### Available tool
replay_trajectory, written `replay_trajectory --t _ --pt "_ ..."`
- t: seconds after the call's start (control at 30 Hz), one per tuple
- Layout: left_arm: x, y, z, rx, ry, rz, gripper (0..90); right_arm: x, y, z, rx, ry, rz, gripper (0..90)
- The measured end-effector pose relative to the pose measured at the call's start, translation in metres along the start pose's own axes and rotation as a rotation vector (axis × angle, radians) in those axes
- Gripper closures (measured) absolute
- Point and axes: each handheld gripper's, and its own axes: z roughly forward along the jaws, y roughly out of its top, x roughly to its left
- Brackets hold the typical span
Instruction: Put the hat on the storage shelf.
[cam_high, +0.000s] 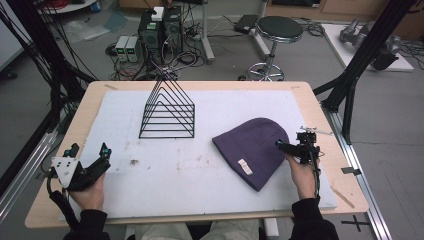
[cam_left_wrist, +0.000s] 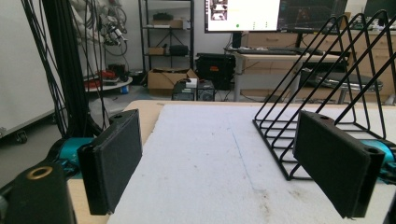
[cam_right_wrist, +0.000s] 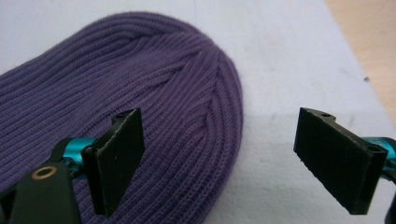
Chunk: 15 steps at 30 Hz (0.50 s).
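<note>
The right gripper (cam_right_wrist: 219, 163) is nearest, fingers wide and empty astride the crown edge of the hat (cam_high: 256, 147), which lies flat on the worktop's (cam_high: 320, 107) right half, cuff toward the person.

The white mat (cam_high: 200, 170) is bare in the middle and near the left. A black wire rack (cam_high: 167, 112) stands at the far middle. A purple hat (cam_high: 255, 150) lies on the right.

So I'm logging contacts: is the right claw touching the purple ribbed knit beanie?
Cannot tell. In the right gripper view the open right claw straddles the purple ribbed knit beanie edge; no gap or contact shows plainly.
</note>
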Motion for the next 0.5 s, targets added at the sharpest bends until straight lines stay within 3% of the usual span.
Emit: replay_trajectory --t 0.27,0.5 --pt "-0.001 0.000 0.001 -0.002 -0.006 -0.004 16.1 0.002 0.002 0.011 0.077 0.012 0.017 15.9" --pt "-0.001 0.000 0.001 -0.001 -0.007 -0.003 16.3 0.003 0.002 0.017 0.100 0.006 0.022 16.4"
